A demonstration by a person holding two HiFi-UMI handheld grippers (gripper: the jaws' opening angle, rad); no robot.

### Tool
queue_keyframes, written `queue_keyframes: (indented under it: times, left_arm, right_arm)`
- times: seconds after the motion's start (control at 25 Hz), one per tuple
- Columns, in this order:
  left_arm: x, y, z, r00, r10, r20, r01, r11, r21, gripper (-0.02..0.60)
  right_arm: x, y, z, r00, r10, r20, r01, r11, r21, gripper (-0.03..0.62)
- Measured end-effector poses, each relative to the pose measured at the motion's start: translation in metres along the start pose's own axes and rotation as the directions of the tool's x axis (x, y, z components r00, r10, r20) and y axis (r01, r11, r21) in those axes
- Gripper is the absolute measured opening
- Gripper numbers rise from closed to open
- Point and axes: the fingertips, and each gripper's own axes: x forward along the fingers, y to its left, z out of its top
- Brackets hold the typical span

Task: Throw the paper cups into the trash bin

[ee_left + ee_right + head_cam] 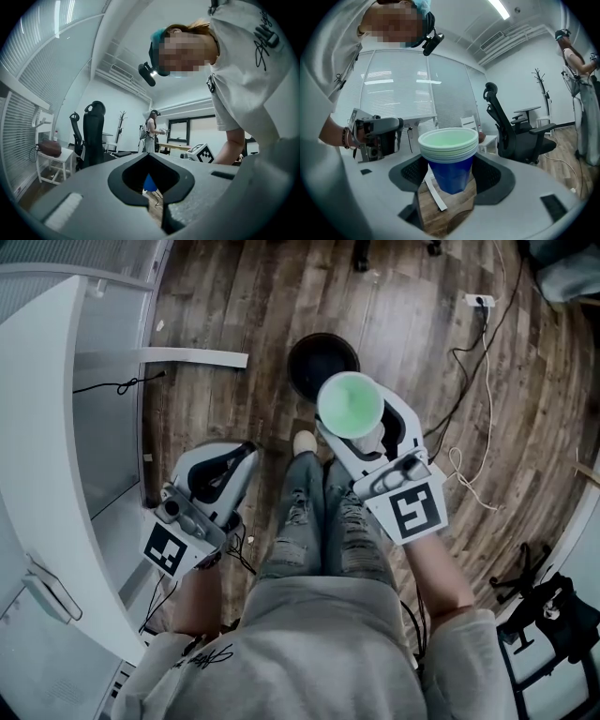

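Observation:
A stack of blue paper cups [350, 404] with pale green insides stands upright between the jaws of my right gripper [364, 435], which is shut on it. In the right gripper view the cups [449, 159] fill the gap of the right gripper [449, 177]. The round black trash bin [323, 362] sits on the wooden floor just beyond the cups, and its rim [459, 227] shows below them. My left gripper [242, 457] hangs low at the left, shut and empty. In the left gripper view its jaw tips meet at the left gripper [153, 203].
A white desk [56, 427] curves along the left. A white strip [187, 357] lies on the floor by it. Cables [469, 381] run from a power strip [479, 301] at the right. A black stand [553, 606] is at the lower right. My legs [323, 521] are between the grippers.

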Motion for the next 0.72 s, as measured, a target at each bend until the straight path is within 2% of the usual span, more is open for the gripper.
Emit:
queue_keyframes:
  times: [0.44,0.72]
  left_arm:
    - [-0.010,-0.001,-0.036,0.999,-0.027,-0.028,0.026,0.999,-0.046,0.003]
    - [-0.023,0.005,-0.060,0.998,-0.001,-0.056,-0.003,0.998,-0.058,0.003]
  right_arm:
    - [0.035,-0.008,-0.061,0.999,-0.009,-0.046,0.009,1.000,0.015,0.288]
    - [0.057,-0.010,-0.112,0.996,-0.011,-0.090,0.015,0.999,0.044,0.288]
